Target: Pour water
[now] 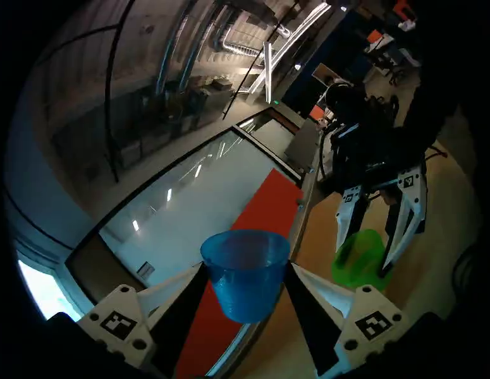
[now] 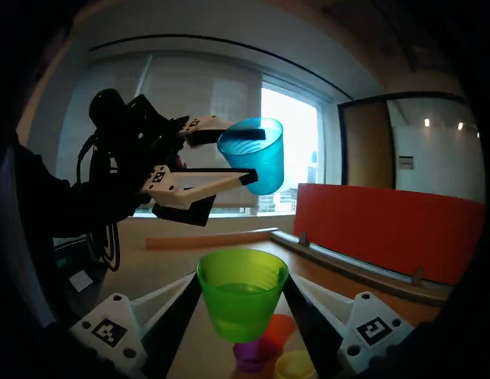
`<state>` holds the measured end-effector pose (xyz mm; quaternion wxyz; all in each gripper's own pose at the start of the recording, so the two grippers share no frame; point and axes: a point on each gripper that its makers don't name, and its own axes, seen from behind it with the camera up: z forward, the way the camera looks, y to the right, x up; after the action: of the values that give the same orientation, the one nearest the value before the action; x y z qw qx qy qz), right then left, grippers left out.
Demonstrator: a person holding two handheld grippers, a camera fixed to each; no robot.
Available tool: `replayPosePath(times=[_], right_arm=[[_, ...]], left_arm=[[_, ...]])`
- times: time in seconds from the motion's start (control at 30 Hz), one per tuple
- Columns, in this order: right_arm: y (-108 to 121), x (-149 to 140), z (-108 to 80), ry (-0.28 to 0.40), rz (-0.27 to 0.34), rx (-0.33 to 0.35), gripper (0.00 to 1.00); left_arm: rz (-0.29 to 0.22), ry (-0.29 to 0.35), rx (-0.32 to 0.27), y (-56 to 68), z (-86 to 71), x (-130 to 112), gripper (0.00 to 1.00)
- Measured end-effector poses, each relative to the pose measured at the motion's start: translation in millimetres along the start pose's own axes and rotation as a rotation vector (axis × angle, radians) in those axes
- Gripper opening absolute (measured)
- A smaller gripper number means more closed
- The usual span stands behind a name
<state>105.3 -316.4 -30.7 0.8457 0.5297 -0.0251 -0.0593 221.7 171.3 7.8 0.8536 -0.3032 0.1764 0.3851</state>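
A blue translucent cup (image 1: 246, 273) sits between my left gripper's fingers (image 1: 246, 278), which are shut on it. From the right gripper view the same blue cup (image 2: 252, 153) hangs high in the air, nearly upright, held by the left gripper (image 2: 248, 155). A green translucent cup (image 2: 242, 300) with liquid in it is clamped upright in my right gripper (image 2: 242, 303). The left gripper view shows that green cup (image 1: 360, 258) lower and to the right, between the right gripper's white fingers (image 1: 349, 218).
A wooden table (image 1: 320, 227) runs beside a red panel (image 2: 390, 230) and a glass partition (image 1: 200, 196). Purple (image 2: 254, 354), orange (image 2: 281, 327) and yellow (image 2: 295, 365) cups stand on the table below the green cup. A window (image 2: 289, 151) is behind.
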Motion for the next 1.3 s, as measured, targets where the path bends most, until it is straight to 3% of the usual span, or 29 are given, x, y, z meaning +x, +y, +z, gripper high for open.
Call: replayPosePath(times=[0.5, 0.8, 1.0, 1.3], right_arm=[[-1, 4, -4.2, 0.008, -0.004, -0.005, 0.9], [-1, 10, -3.5, 0.016, -0.009, -0.006, 0.9], [-3, 11, -4.6, 0.018, -0.013, -0.008, 0.9], [-2, 16, -5.0, 0.022, -0.014, -0.012, 0.9]], left_arm=[[-0.332, -0.013, -0.015, -2.3, 1.6, -11, 0.83], [-0.488, -0.066, -0.008, -4.8, 1.4, -27, 0.83], [-0.625, -0.047, -0.014, -6.6, 0.7, -24, 0.83], [-0.753, -0.031, -0.043, -5.3, 2.2, -16, 0.83]])
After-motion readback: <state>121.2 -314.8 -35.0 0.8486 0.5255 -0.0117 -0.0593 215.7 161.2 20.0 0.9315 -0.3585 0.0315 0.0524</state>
